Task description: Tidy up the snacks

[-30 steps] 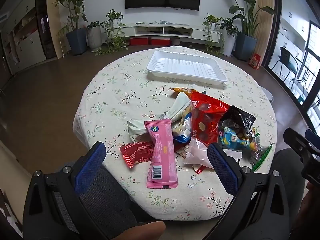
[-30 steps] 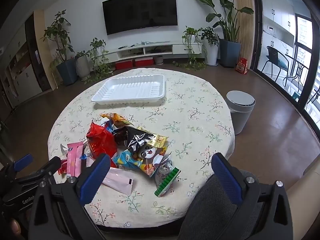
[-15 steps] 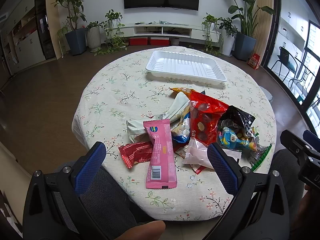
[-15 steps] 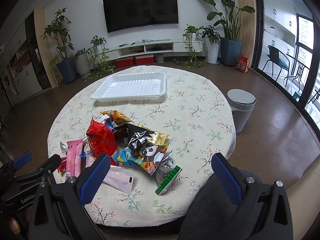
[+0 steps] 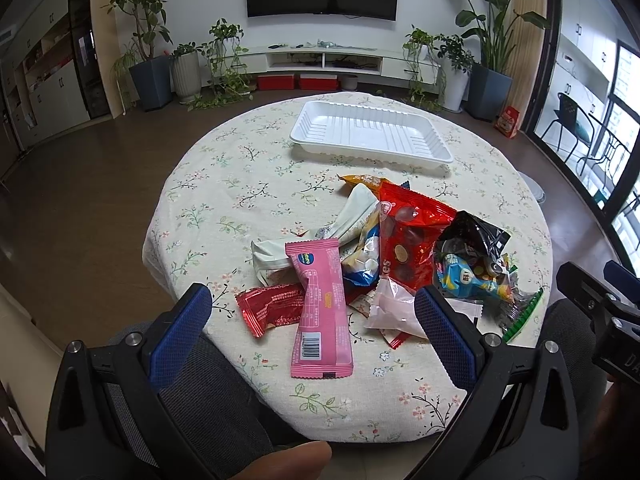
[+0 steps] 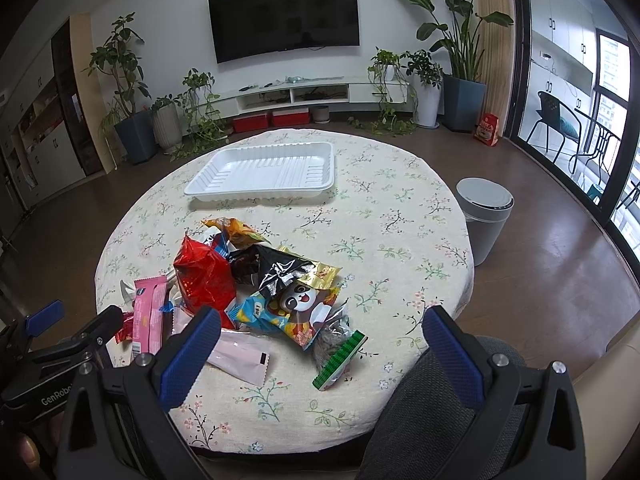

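Left hand-held gripper (image 5: 312,320) hangs spread and empty over the pink bar (image 5: 322,308) at the near tabletop (image 5: 224,184) edge, barely shifted from a second ago. Right hand-held gripper (image 6: 320,352), equally spread, has crept slightly toward the snack pile (image 6: 256,280); the white tray (image 6: 264,172) beyond holds nothing, so sorting is unstarted.

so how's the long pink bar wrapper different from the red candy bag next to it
The pink bar wrapper is long, narrow and flat; the red candy bag is wider and puffy. The pink wrapper lies on top at the near edge of the pile, its barcode end toward the camera; the red bag sits deeper in the pile with other packets overlapping its lower edge. The pink one is matte, the red one glossy. Both lie on the table, outside the white tray.
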A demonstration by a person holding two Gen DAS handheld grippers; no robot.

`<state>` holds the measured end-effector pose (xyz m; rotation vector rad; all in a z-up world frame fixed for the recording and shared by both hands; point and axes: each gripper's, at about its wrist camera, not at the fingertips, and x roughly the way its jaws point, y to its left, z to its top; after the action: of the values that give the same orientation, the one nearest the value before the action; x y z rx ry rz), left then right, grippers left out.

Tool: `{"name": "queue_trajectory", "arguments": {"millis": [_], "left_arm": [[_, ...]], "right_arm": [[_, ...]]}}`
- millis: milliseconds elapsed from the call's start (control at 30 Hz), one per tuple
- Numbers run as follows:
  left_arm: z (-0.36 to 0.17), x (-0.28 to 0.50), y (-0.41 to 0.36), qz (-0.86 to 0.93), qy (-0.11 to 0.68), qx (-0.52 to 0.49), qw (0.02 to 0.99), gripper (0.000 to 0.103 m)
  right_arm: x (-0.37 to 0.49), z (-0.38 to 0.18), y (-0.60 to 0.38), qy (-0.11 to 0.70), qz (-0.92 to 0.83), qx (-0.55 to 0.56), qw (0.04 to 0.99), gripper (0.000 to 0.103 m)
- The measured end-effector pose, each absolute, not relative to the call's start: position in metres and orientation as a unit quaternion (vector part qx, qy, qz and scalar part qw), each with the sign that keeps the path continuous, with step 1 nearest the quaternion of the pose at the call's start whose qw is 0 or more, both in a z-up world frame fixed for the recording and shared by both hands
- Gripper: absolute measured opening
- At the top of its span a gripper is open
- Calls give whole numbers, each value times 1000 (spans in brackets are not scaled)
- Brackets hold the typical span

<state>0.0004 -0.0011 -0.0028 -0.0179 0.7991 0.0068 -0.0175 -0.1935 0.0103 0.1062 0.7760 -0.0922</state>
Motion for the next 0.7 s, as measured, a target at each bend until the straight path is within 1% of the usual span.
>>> {"name": "queue_trajectory", "arguments": {"millis": [700], "left_arm": [[-3,1,-2,3,390,-9,921,103]], "right_arm": [[-17,9,-192,380,-45,51,923,103]]}}
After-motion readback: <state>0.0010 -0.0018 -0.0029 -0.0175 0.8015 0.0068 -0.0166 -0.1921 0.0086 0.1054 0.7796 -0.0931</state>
